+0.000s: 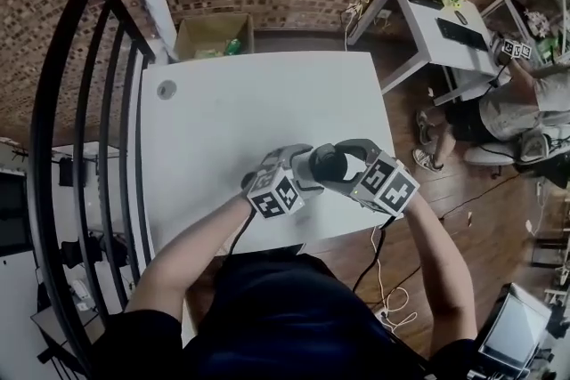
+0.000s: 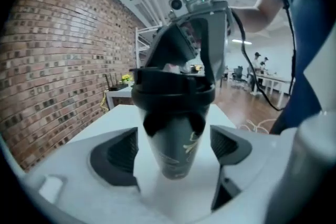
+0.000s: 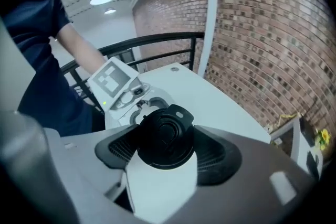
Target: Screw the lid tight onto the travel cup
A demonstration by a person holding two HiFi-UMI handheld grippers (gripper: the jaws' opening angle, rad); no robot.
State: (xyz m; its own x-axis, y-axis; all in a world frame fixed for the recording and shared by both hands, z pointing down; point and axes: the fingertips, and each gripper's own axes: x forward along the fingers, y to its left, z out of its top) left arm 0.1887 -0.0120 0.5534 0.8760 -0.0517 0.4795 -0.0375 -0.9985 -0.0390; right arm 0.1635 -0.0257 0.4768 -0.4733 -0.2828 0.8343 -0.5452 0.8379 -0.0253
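Note:
A dark grey travel cup [image 2: 176,149] with a black lid [image 2: 173,94] stands upright between my two grippers over the front of the white table [image 1: 249,102]. My right gripper [image 3: 167,152] comes down from above, and its ribbed pads press both sides of the lid [image 3: 165,139]; the cup body is hidden beneath it in that view. My left gripper [image 2: 173,153] brackets the lower cup body with its jaws wide, a gap showing on each side. In the head view the cup [image 1: 322,165] sits between the left gripper [image 1: 294,175] and the right gripper [image 1: 346,166].
A cardboard box [image 1: 214,36] stands past the table's far edge. A black railing [image 1: 89,147] runs along the left. To the right are a white desk [image 1: 436,22] and a seated person [image 1: 517,111]. A round grommet [image 1: 166,89] marks the table's far left.

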